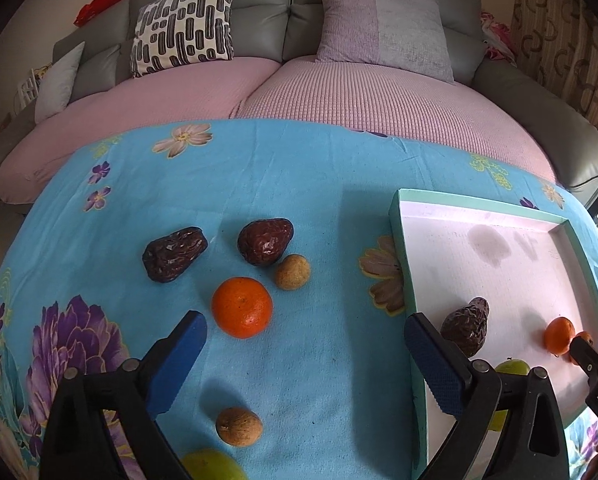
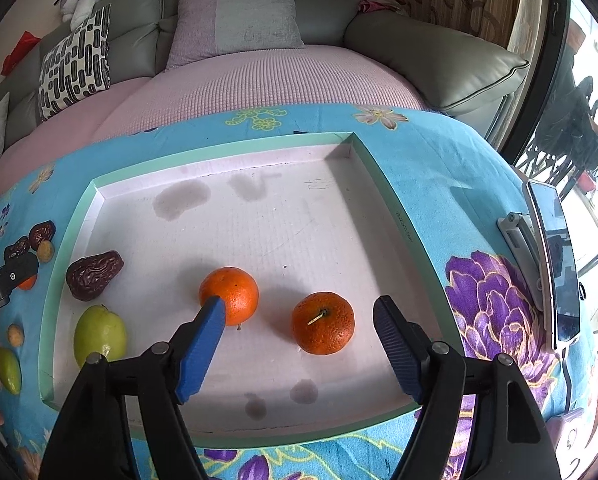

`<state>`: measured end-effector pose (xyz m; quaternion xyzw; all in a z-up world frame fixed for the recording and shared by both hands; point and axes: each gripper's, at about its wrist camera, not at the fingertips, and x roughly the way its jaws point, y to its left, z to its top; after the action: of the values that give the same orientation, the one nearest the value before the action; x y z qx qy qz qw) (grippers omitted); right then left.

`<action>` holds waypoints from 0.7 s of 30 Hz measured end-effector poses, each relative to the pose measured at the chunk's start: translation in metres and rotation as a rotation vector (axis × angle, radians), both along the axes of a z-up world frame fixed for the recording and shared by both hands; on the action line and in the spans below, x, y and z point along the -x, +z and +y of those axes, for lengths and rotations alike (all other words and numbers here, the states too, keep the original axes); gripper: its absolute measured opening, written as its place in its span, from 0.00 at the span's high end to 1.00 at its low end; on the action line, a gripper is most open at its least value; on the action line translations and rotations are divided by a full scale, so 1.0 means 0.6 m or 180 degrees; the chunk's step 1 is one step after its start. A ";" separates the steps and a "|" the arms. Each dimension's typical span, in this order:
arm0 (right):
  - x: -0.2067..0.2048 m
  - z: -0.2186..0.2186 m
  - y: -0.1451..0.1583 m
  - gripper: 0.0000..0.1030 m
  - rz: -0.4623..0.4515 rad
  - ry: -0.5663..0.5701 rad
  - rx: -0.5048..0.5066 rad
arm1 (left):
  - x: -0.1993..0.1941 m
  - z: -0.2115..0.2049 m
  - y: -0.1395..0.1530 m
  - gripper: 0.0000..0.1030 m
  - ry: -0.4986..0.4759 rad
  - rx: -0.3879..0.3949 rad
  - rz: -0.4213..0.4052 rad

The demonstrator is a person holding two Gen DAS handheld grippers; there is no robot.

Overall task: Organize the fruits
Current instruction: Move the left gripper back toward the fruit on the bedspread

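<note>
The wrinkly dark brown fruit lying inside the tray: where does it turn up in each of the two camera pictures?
Left wrist view: the dark brown fruit is at lower right, in the tray's near left part, just beyond the left gripper's right finger.
Right wrist view: the same fruit is at left, by the tray's left wall, above the green fruit.
Shared landmark: the mint-rimmed tray.
</note>
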<state>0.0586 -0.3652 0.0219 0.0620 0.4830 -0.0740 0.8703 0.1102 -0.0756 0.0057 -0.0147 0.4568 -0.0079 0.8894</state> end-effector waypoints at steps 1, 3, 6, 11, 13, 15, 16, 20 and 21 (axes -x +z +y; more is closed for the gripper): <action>0.000 0.001 0.000 0.25 -0.0003 0.0009 0.0003 | 0.000 0.002 0.000 0.02 0.0007 -0.0012 -0.0007; 0.000 0.004 0.001 0.25 -0.0006 0.0023 0.0008 | 0.002 0.003 0.002 0.00 0.0027 -0.0067 -0.0039; -0.001 0.008 0.000 0.24 -0.0008 0.0087 -0.0034 | 0.003 0.003 0.001 0.00 0.0036 -0.0149 -0.0068; -0.003 0.018 0.002 0.12 -0.0046 0.0156 0.0018 | 0.007 0.009 0.002 0.00 0.0042 -0.0156 -0.0067; -0.004 0.020 0.003 0.12 -0.0064 0.0175 0.0031 | 0.010 0.013 0.005 0.00 0.0044 -0.0157 -0.0087; -0.004 0.023 0.003 0.12 -0.0074 0.0191 0.0052 | 0.014 0.016 0.008 0.00 0.0040 -0.0152 -0.0110; -0.004 0.025 0.003 0.12 -0.0087 0.0204 0.0065 | 0.015 0.018 0.009 0.00 0.0038 -0.0151 -0.0122; -0.004 0.030 0.007 0.12 -0.0168 0.0235 0.0032 | 0.020 0.031 0.013 0.00 0.0040 -0.0162 -0.0159; -0.004 0.031 0.009 0.12 -0.0185 0.0229 0.0007 | 0.021 0.035 0.014 0.00 0.0052 -0.0161 -0.0168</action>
<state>0.0608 -0.3468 0.0270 0.0458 0.4594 -0.0413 0.8861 0.0975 -0.0547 0.0143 0.0043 0.4331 0.0105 0.9013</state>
